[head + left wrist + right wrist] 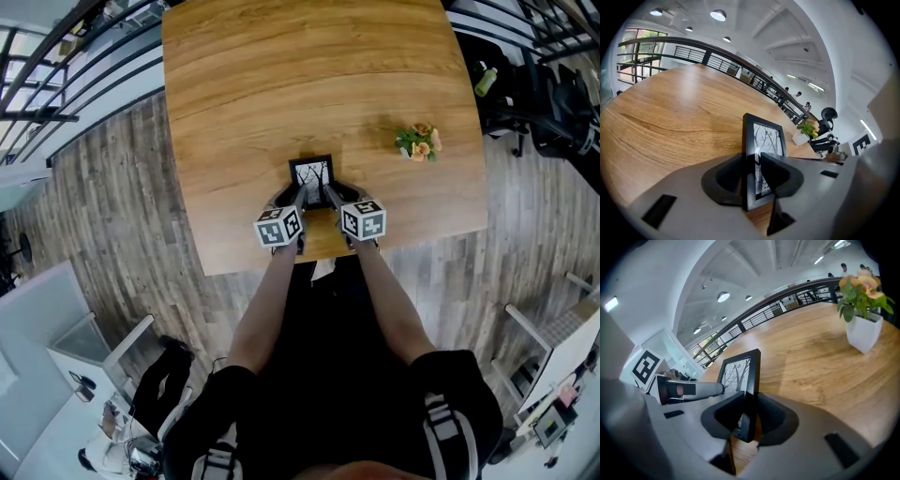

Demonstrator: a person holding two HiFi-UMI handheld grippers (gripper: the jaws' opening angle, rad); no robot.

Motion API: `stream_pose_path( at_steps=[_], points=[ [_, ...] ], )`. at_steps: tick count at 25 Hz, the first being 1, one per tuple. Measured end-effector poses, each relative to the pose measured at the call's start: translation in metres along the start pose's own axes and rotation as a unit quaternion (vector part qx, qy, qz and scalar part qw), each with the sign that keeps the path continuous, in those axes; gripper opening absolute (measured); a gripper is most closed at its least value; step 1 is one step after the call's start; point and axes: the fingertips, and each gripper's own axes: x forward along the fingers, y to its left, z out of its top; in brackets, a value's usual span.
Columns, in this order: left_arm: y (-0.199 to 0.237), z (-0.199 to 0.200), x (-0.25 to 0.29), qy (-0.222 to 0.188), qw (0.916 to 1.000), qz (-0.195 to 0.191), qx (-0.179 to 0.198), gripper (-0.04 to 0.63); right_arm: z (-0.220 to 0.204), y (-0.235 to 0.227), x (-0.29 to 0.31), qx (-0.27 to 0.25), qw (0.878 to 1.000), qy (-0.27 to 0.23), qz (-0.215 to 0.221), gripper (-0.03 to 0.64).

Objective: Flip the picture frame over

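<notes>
On the wooden surface (pixel 281 84), near its front edge, we count one picture frame (pixel 311 176) and one potted plant (pixel 418 142) well to its right. We also count two claws: the left claw (pixel 294 197) at the frame's left side and the right claw (pixel 331 197) at its right, both hiding its lower part.

In the left gripper view, the left claw clamps one frame edge, and one jaw covers part of the picture.

In the right gripper view, the right claw pinches the opposite edge. We cannot tell whether the frame touches the surface.

At table's (pixel 281 84) near edge, picture frame (pixel 312 180); plant (pixel 418 142) to its right
</notes>
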Motion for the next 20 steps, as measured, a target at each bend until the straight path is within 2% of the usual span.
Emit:
stream_pose_path(
  at_steps=[15,20],
  points=[
    [0.01,-0.006,0.009,0.009,0.9999,0.01,-0.005,0.135,0.0,-0.003,0.011,-0.043,0.999,0.013,-0.026,0.103],
    [0.01,-0.005,0.012,0.014,0.9995,0.021,0.02,0.135,0.0,-0.005,0.013,-0.052,0.998,0.017,-0.035,0.104]
  ],
)
